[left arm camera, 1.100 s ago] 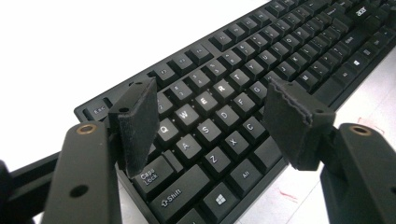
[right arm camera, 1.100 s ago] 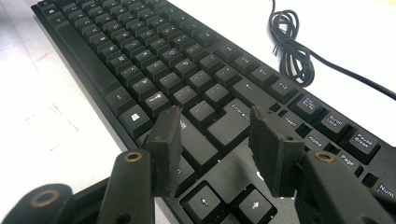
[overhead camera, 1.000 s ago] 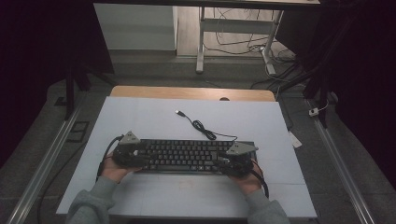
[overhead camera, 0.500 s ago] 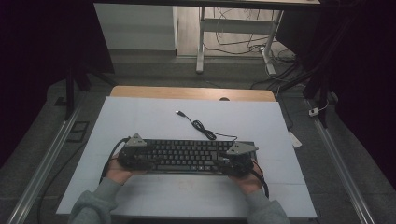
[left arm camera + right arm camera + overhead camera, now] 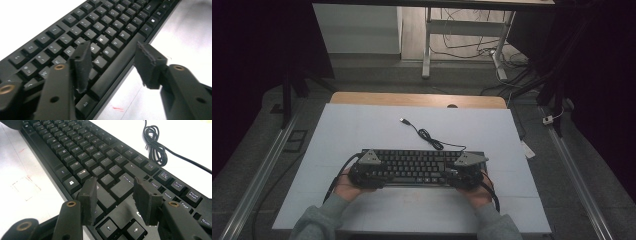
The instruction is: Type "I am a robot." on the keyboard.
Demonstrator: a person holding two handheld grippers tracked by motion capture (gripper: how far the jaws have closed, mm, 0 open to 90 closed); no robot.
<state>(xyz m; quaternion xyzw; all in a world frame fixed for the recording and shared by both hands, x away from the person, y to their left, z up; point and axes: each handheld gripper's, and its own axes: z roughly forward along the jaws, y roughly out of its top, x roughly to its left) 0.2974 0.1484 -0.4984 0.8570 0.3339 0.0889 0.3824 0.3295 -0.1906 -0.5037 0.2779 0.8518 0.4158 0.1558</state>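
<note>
Black keyboard (image 5: 419, 167) lying flat near the front of the white bench (image 5: 362, 125), its coiled cable (image 5: 427, 136) trailing behind. Left claw (image 5: 112, 60), jaws just closing, straddles the front edge by the space bar without pressing it. Right claw (image 5: 113, 195) hovers open above the keys beside Enter; red marks on the bench show in both gripper views

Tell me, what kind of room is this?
Probably a lab or recording workspace, not a home office. A pale mat covers the table, metal rails run along both sides, and loose cables lie on the floor beyond. A black keyboard is being handled.
</note>
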